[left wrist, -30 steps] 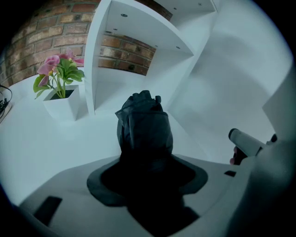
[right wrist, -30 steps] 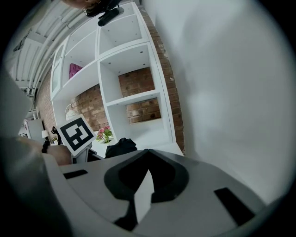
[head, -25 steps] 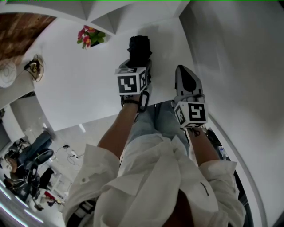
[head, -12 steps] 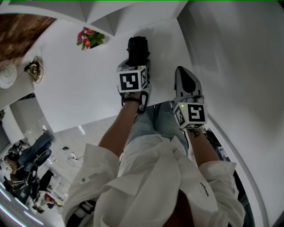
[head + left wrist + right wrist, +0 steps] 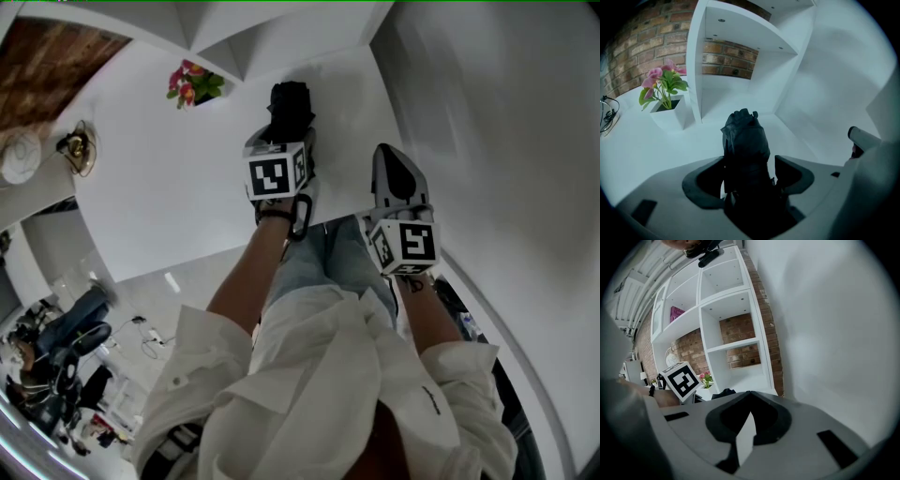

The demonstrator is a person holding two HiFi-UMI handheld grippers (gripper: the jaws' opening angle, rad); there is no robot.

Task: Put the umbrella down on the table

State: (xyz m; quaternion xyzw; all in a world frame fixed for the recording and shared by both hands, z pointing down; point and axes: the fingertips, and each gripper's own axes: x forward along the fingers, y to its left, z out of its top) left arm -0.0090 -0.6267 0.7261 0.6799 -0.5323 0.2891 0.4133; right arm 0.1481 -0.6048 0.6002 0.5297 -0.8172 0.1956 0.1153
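Note:
A folded black umbrella (image 5: 291, 101) lies on the white table (image 5: 169, 178), its far end pointing toward the shelf unit. My left gripper (image 5: 293, 139) is tilted down over its near end. In the left gripper view the umbrella (image 5: 746, 138) sits between the jaws of the left gripper (image 5: 748, 174), which are opening; a sliver of table shows beside the left jaw, so the pads are not pressing. My right gripper (image 5: 390, 155) hovers to the right of it, clear of the umbrella. The right gripper (image 5: 749, 395) has its jaws closed tip to tip with nothing in them.
A white pot of pink flowers (image 5: 192, 81) (image 5: 665, 96) stands at the table's back left. A white shelf unit (image 5: 740, 51) (image 5: 724, 319) stands against a brick wall behind. A white wall (image 5: 506, 141) borders the right side. The person's legs are under the table's near edge.
The left gripper's jaws have spread around the umbrella, which stays in place on the table. The right gripper has not moved.

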